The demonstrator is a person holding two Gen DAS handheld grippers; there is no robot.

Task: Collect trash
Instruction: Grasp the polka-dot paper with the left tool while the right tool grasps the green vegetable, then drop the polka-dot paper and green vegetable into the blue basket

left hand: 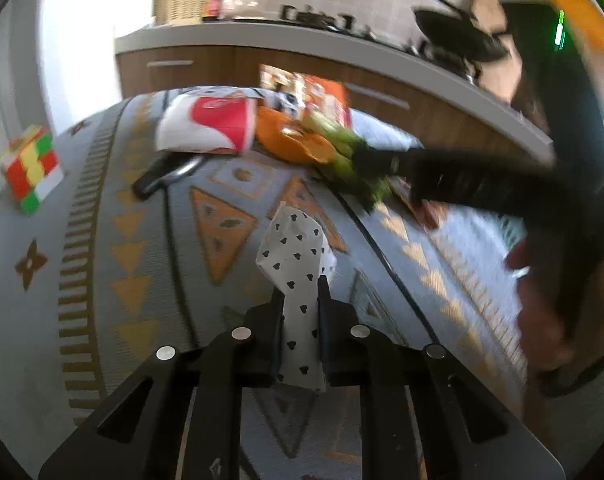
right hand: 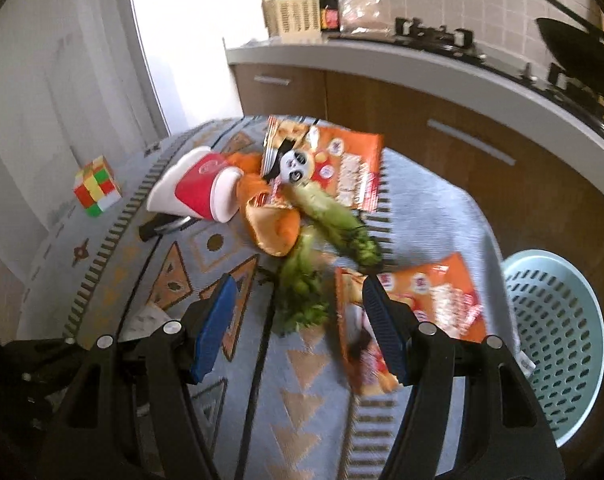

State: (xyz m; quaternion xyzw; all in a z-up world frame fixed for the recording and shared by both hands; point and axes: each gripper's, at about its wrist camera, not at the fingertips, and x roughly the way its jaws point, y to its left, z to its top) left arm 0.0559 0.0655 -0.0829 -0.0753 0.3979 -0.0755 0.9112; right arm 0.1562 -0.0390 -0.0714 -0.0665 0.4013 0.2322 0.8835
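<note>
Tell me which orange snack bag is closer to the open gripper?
The near bag, lying right beside the open right gripper and close to the basket. The far bag lies behind the panda toy.

Black angular claw [left hand: 300, 304] frames with round silver screws; blue ribbed pads [right hand: 214, 320] on right claw [right hand: 298, 324]; blurred hand [left hand: 558, 312], seemingly dark-cuffed.

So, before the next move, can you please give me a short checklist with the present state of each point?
1. Left gripper shut on the heart-print paper: ok.
2. Right gripper open: ok.
3. Green scraps lie between its fingers: ok.
4. Basket in view, beside the table: ok.
5. Basket contents: cannot tell.
6. Red cup and orange wrapper collected: not ok.
</note>
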